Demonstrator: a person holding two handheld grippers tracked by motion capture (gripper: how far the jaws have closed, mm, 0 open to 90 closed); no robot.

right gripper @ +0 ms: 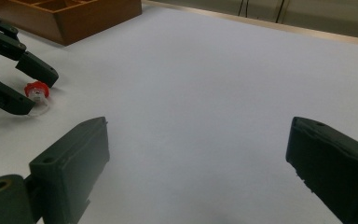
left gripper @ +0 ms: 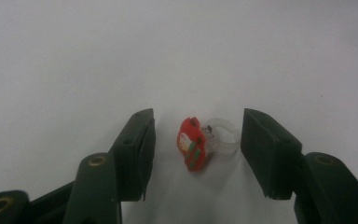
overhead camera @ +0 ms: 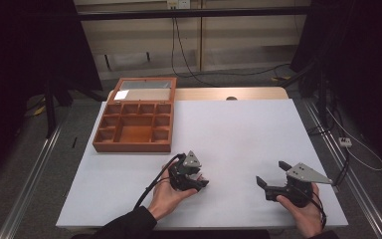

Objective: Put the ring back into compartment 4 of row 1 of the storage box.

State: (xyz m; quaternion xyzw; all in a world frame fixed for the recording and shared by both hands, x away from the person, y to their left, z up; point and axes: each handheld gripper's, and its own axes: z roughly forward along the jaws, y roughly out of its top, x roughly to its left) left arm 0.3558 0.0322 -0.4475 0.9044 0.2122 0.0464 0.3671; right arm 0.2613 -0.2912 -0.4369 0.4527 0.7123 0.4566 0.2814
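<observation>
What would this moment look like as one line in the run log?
left gripper: open around red toy ring, not gripping | right gripper: open, empty | ring on white table | wooden compartment box: lid open

Small toy ring (left gripper: 200,142) with a red cartoon charm and clear plastic band, lying on its side on the white table, sitting untouched, wooden compartment box well apart

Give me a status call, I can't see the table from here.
Left gripper open, fingers straddling the red toy ring, not touching. Right gripper open, nothing between. Ring lies on the white table; path clear.
</observation>
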